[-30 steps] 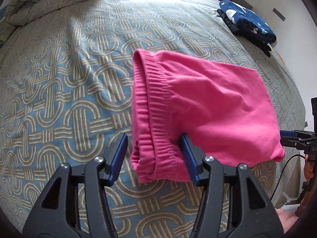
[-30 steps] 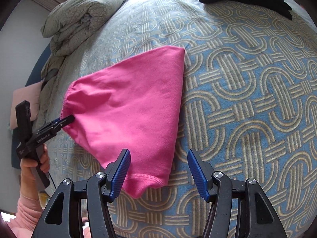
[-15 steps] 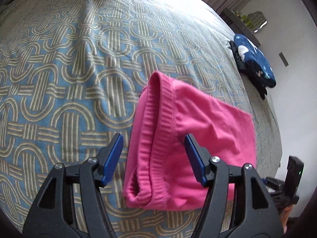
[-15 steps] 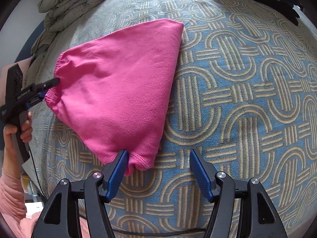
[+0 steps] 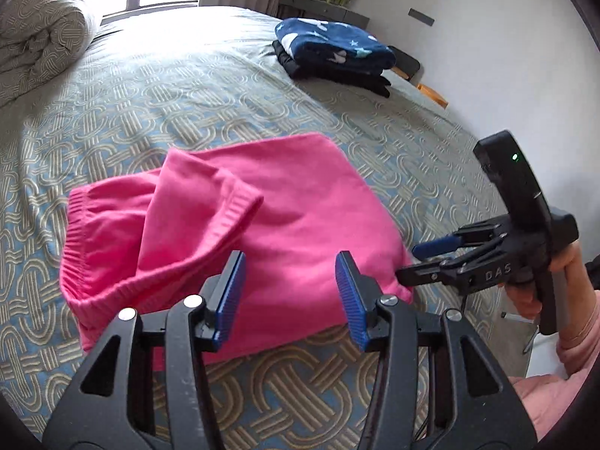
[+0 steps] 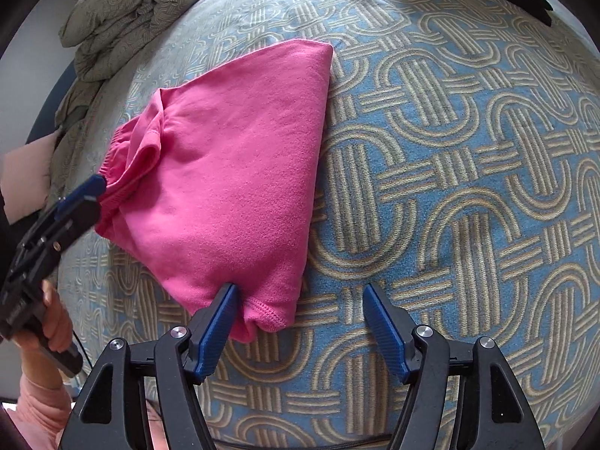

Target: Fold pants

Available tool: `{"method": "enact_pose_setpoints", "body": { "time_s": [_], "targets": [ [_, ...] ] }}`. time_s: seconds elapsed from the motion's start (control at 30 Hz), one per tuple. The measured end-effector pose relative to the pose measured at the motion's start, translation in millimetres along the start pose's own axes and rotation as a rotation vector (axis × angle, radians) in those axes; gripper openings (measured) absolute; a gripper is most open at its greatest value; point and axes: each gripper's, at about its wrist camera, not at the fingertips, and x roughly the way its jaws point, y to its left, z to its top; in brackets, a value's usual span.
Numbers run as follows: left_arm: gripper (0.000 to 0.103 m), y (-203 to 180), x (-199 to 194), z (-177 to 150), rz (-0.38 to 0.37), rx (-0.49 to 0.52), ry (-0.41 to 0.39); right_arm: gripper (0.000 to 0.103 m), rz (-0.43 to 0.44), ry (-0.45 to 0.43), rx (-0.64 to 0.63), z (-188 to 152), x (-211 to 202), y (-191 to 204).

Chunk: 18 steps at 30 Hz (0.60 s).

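Note:
The pink pants (image 5: 262,232) lie folded into a compact bundle on the patterned bedspread (image 5: 168,86), waistband at the left with one ribbed edge flopped over the top. My left gripper (image 5: 290,294) is open, hovering just over the bundle's near edge. My right gripper (image 6: 300,322) is open; its left finger (image 6: 219,318) touches the hemmed corner of the pants (image 6: 232,172). The right gripper also shows in the left wrist view (image 5: 416,262) at the bundle's right corner. The left gripper shows in the right wrist view (image 6: 84,195) by the waistband.
A folded navy star-print garment on a black one (image 5: 333,48) lies at the bed's far right. A rolled duvet (image 5: 37,33) sits at the far left. The bed's edge is near the right gripper, with a wall beyond.
My left gripper swung round and drew back from the waistband, which now lies loose with an edge flopped over. The right gripper moved in until its left finger meets the hem corner.

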Motion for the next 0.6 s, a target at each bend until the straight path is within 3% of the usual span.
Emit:
{"method": "enact_pose_setpoints", "body": {
  "time_s": [0.17,0.23,0.33,0.37,0.43,0.5,0.6],
  "targets": [
    [0.051,45,-12,-1,0.085,-0.130,-0.018,0.070,0.000,-0.005,-0.001,2,-1,-1],
    [0.051,68,-19,4,0.214,-0.150,-0.045,0.070,0.000,-0.008,-0.002,3,-1,-3],
    [0.051,121,-22,4,0.497,-0.226,-0.014,0.070,-0.001,-0.012,-0.001,2,-2,-1],
    [0.051,138,-26,0,0.532,-0.275,-0.001,0.070,0.000,-0.013,0.000,2,-3,-1],
    [0.051,160,-38,-8,0.525,-0.385,-0.008,0.070,0.000,-0.018,0.002,0,-2,0],
    [0.051,159,-50,-10,0.461,-0.421,-0.057,0.070,0.001,-0.023,0.004,-3,-1,2],
    [0.055,122,-56,-1,0.306,-0.298,-0.113,0.072,0.003,-0.017,0.007,-3,1,2]
  ]
}}
